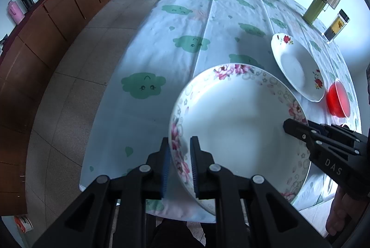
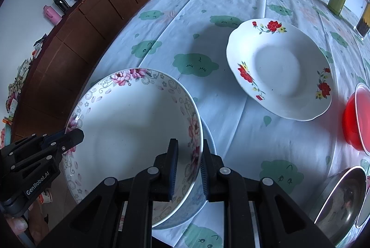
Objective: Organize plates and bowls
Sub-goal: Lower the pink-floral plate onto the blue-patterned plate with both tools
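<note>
Left claw [image 1: 180, 164]: clamped on the pink-flowered plate [image 1: 235, 125], left rim.
Right claw [image 2: 188, 169]: pinching its right rim (both grips shallow).
Plate position: apparently lifted off the counter [image 2: 231, 109] edge.
Risk: uneven pulls could slip it onto the red-flowered plate [image 2: 279, 67].
</note>
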`<state>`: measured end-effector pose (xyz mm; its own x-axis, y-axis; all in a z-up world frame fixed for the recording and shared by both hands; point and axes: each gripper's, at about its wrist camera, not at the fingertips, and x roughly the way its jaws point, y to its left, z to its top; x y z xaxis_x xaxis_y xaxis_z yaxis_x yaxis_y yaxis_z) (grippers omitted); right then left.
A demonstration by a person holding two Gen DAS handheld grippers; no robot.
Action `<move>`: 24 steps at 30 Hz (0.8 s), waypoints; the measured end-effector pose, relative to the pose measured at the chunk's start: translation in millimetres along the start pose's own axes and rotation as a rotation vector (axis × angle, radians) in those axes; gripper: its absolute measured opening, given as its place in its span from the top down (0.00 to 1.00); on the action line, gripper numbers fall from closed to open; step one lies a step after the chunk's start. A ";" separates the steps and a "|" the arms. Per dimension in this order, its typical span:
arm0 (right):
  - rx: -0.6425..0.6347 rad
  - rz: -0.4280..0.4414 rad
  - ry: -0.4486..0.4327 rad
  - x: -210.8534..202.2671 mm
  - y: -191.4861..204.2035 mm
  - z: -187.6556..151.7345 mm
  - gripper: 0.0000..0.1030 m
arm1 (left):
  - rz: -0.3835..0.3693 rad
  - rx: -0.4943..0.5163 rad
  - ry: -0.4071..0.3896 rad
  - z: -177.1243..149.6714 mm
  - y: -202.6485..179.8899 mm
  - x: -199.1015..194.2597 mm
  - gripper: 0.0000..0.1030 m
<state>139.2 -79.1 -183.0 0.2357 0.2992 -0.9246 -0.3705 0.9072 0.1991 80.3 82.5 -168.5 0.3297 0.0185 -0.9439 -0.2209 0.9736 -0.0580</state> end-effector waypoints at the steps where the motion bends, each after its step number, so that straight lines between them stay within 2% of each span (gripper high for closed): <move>1: 0.000 0.000 0.000 0.3 0.2 -0.7 0.81 | 0.000 0.001 0.000 0.1 0.3 0.1 0.87; 24: -0.039 -0.024 0.006 5.0 -3.8 -17.7 0.81 | 0.010 0.021 0.030 -12.1 -7.5 11.9 0.87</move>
<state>125.9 -86.3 -194.0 0.2400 0.2754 -0.9309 -0.3992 0.9021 0.1640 74.7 72.6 -183.2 0.2994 0.0219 -0.9539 -0.2051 0.9778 -0.0419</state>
